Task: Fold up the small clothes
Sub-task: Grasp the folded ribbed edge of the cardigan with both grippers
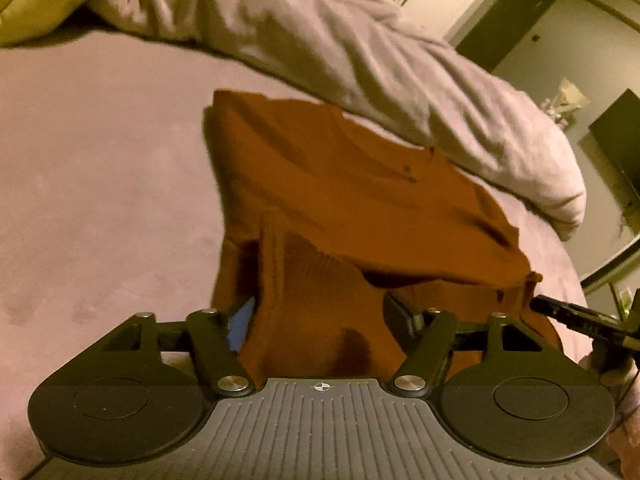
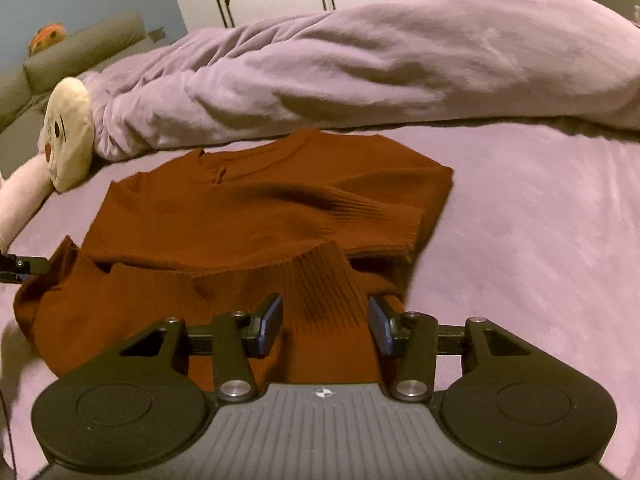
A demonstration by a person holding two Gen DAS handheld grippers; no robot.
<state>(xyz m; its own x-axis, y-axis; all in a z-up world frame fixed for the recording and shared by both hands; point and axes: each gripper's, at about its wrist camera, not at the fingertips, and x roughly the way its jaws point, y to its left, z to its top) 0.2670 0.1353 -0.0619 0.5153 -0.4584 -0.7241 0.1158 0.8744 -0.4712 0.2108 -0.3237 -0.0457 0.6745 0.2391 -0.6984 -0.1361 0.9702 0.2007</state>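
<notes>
Plush toy (image 2: 68, 136), right wrist view only

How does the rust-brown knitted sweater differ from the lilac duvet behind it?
The rust-brown knitted sweater is ribbed and dark; the lilac duvet is smooth and pale. The sweater lies low, partly folded; the duvet is bunched into a long heap. Both rest on the lilac bed sheet.

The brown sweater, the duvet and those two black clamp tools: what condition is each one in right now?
Brown sweater: partly folded on the bed, sleeve laid across its front, lower edge bunched.
Left gripper: open, sweater fabric between its fingers.
Right gripper: open, ribbed hem between its fingers, pads not pressing.
Duvet: rumpled, heaped behind the sweater.
Plush toy: lying beside the duvet.
</notes>
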